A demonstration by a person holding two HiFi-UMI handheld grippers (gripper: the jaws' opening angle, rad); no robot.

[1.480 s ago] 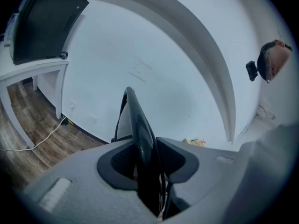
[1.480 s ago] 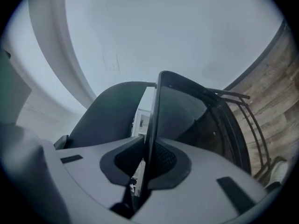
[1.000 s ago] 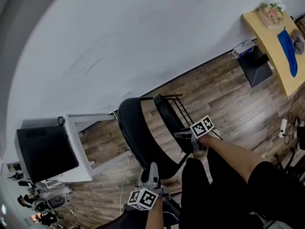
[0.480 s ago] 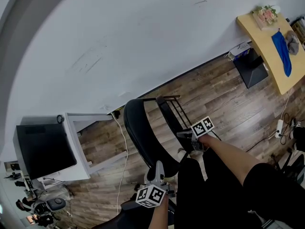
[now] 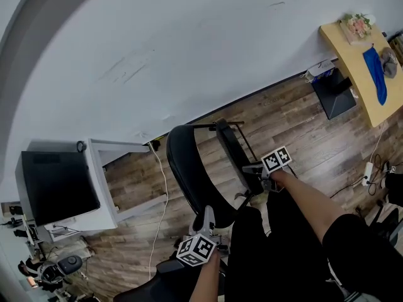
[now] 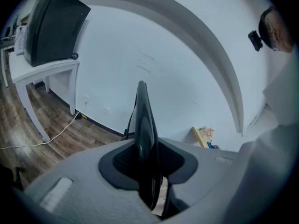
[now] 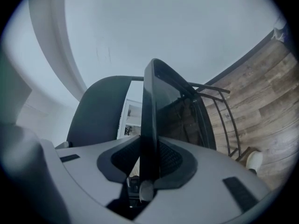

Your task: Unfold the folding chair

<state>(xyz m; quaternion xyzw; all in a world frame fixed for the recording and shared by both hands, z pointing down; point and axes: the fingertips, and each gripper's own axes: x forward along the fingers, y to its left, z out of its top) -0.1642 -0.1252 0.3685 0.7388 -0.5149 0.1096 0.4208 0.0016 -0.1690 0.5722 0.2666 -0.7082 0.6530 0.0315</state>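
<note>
The black folding chair (image 5: 195, 168) stands on the wood floor close to the wall, its two panels a little apart. My left gripper (image 5: 206, 215) is shut on the lower edge of the wide curved panel (image 6: 145, 125), which runs edge-on between the pads. My right gripper (image 5: 253, 168) is on the edge of the narrower panel (image 7: 150, 115), the one with the wire frame (image 7: 219, 120) behind it. Its jaws have just been opening, and the panel edge still fills the gap between the pads.
A white table (image 5: 110, 190) with a black monitor (image 5: 56, 184) stands at the left, a cable (image 5: 160, 190) on the floor beside it. At the upper right are a wooden desk (image 5: 352, 55) and a black box (image 5: 334, 93). The person's dark-clothed legs (image 5: 283, 257) are just behind the chair.
Both grippers have shifted a little to the right and down with the chair. The chair's top has swung slightly to the right.
</note>
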